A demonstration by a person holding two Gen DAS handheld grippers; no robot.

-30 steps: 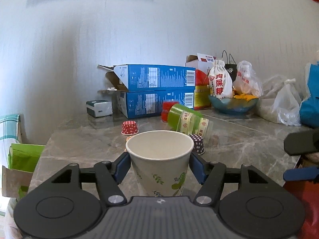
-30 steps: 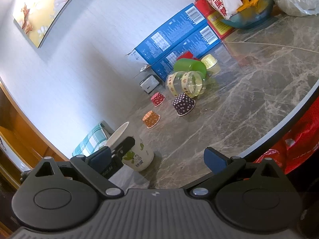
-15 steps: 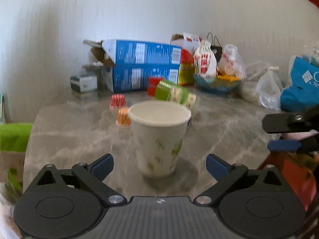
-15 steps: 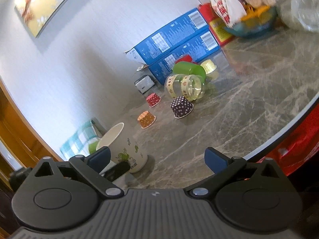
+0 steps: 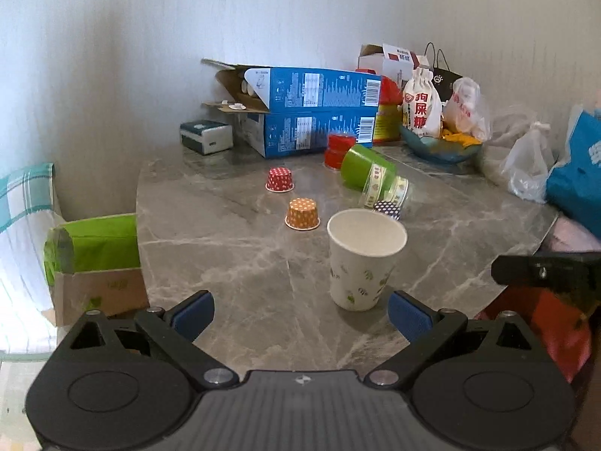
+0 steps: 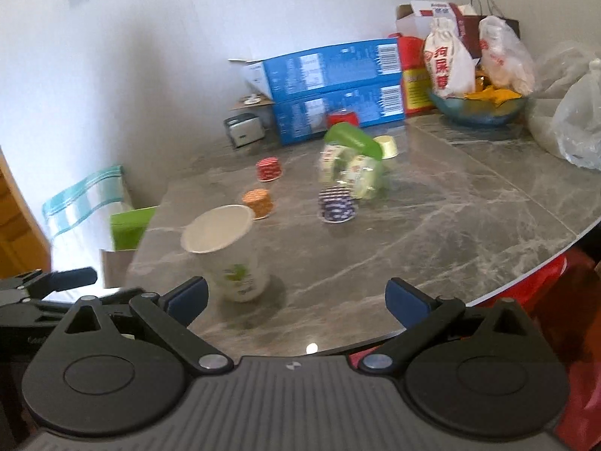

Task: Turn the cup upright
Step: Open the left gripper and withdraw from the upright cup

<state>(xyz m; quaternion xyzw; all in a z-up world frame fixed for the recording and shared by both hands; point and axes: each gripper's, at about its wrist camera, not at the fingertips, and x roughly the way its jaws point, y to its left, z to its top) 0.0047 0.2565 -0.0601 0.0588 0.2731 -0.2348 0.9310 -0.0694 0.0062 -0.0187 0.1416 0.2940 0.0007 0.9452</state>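
Observation:
A white paper cup with green leaf print [image 5: 361, 261] stands upright, mouth up, on the grey marble table [image 5: 233, 248]. It also shows in the right wrist view [image 6: 229, 253]. My left gripper [image 5: 300, 314] is open and empty, a short way back from the cup. My right gripper [image 6: 296, 298] is open and empty, to the right of the cup near the table's front edge. The right gripper's tip shows at the right edge of the left wrist view [image 5: 541, 270].
Small dotted baking cups, red [image 5: 280, 179], orange [image 5: 302, 213] and dark [image 6: 335, 206], sit upside down mid-table. A green-lidded jar [image 5: 372, 178] lies on its side. Blue boxes [image 5: 311, 107], bags and a bowl [image 5: 439, 144] crowd the back. A green carton [image 5: 94, 248] stands left of the table.
The left gripper opened, let go of the cup and drew back from it. The cup now stands alone on the table. The right gripper swung to a more level view.

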